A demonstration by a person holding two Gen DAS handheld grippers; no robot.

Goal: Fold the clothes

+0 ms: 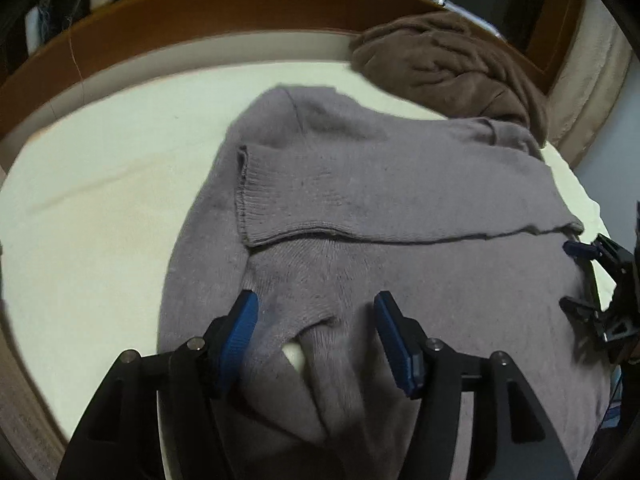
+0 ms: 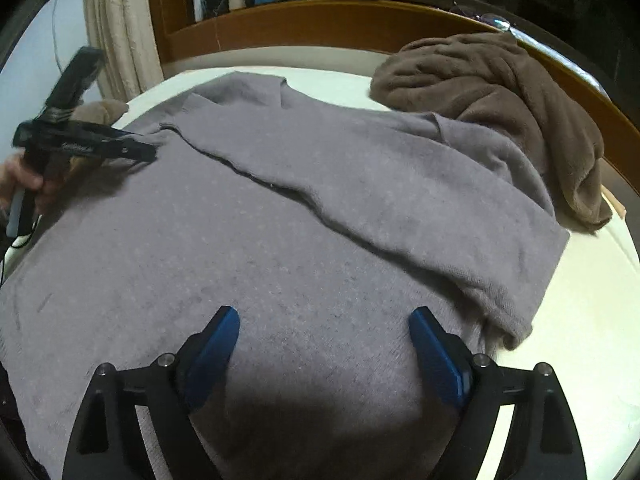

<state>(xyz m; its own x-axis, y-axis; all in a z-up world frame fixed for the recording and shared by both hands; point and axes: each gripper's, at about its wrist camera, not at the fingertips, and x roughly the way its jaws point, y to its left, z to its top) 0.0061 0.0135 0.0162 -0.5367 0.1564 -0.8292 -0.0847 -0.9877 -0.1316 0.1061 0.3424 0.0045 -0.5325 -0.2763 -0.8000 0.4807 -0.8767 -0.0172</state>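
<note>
A grey sweater [image 2: 280,220] lies flat at the centre of a white surface [image 1: 100,184], one sleeve folded across it. A brown garment [image 2: 500,100] is heaped at 2 o'clock. A wooden rim [image 1: 200,20] bounds the far edge, shelves behind. The left tool [image 1: 316,320] and right tool [image 2: 324,332] gape wide, empty.

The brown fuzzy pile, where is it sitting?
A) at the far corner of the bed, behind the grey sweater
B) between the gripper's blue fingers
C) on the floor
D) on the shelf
A: the brown pile lies bunched on the bed beyond the spread grey sweater, by the wooden frame.
</note>
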